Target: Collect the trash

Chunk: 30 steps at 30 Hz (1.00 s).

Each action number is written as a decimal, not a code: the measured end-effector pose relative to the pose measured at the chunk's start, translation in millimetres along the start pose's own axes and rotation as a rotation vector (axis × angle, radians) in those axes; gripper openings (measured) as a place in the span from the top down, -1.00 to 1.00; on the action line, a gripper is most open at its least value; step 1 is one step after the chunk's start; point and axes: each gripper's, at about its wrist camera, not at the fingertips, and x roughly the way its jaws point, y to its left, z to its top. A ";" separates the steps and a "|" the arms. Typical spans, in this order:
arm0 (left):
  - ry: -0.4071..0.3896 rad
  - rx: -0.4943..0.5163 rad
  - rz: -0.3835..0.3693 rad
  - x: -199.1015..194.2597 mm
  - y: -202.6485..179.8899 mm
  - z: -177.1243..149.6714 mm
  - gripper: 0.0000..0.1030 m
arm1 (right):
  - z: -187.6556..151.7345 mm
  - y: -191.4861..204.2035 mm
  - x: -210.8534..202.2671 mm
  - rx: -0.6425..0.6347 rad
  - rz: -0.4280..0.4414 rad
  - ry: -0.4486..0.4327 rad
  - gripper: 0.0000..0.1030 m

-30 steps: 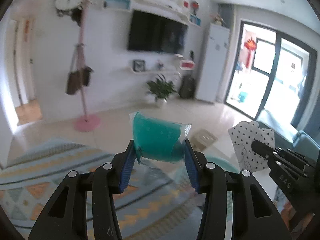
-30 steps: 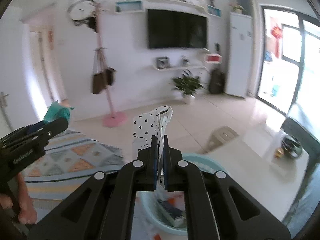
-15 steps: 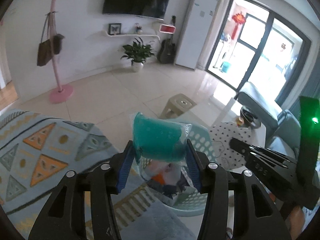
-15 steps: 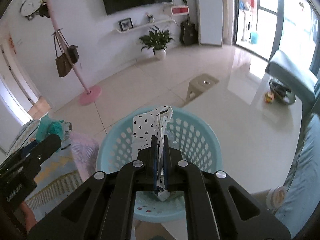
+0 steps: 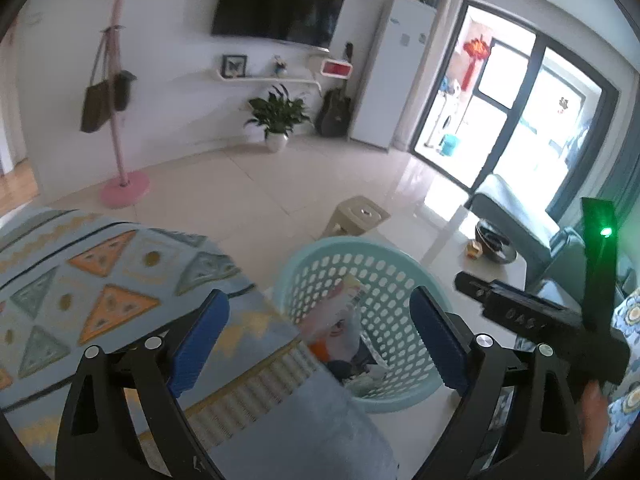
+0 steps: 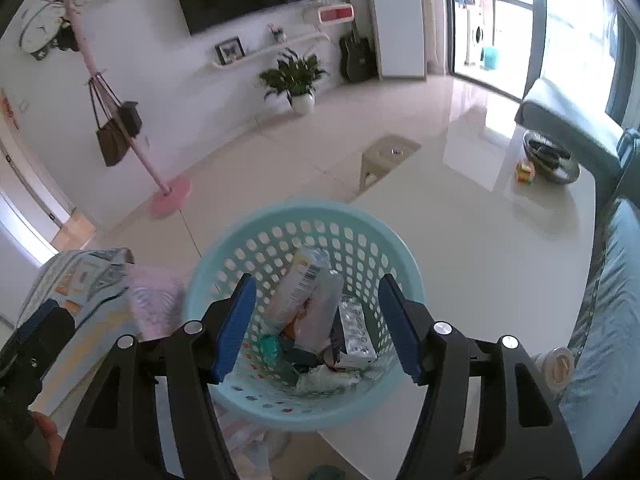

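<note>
A light blue perforated basket (image 6: 404,256) sits below both grippers and holds several pieces of trash: a plastic bottle (image 6: 304,284), a silver packet (image 6: 356,332), a teal wrapper (image 6: 269,346). My right gripper (image 6: 316,320) is open and empty right above the basket. My left gripper (image 5: 320,344) is open and empty, at the basket's (image 5: 384,276) left side, with trash (image 5: 336,324) visible inside. The right gripper's body (image 5: 532,320) shows at the right of the left wrist view.
A white low table (image 6: 480,232) carries a dark bowl (image 6: 548,156) and a small cup (image 6: 558,364). A patterned rug (image 5: 100,272) lies left. A beige stool (image 5: 360,216), pink coat stand (image 5: 120,120) and sofa (image 6: 612,300) are around.
Both grippers opened over the basket. The left let go of the teal packet and the right let go of the spotted paper bag; both items dropped in. The views tilted further down.
</note>
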 end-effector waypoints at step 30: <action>-0.378 -0.026 0.536 -149.7 48.8 -95.0 -0.85 | -115.6 101.1 -111.5 -0.221 0.059 -0.433 -0.25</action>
